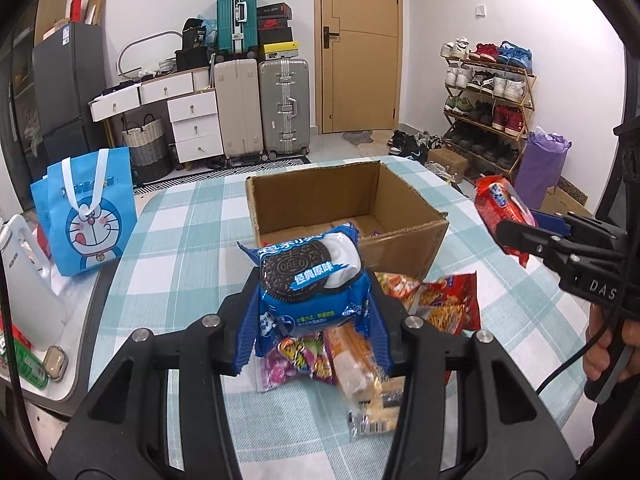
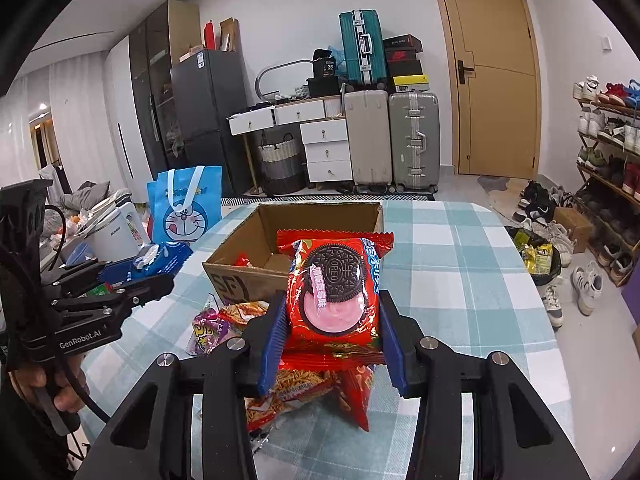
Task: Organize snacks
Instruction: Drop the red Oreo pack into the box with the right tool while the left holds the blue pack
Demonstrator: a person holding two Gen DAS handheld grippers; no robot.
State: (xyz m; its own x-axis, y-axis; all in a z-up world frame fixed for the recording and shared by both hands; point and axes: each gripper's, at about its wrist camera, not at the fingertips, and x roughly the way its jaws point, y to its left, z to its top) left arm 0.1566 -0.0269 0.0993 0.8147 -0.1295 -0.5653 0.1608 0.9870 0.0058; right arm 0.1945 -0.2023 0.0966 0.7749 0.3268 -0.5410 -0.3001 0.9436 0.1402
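Observation:
My left gripper is shut on a blue Oreo pack, held above the checked table just short of the open cardboard box. My right gripper is shut on a red Oreo pack, also lifted in front of the cardboard box. Each gripper shows in the other's view: the right gripper at the right with the red pack, the left gripper at the left with the blue pack. Loose snack packs lie on the cloth below.
A purple candy bag and a wafer pack lie under my left gripper. A blue cartoon bag stands off the table's left edge beside a white appliance. Behind the table are suitcases, drawers, a door and a shoe rack.

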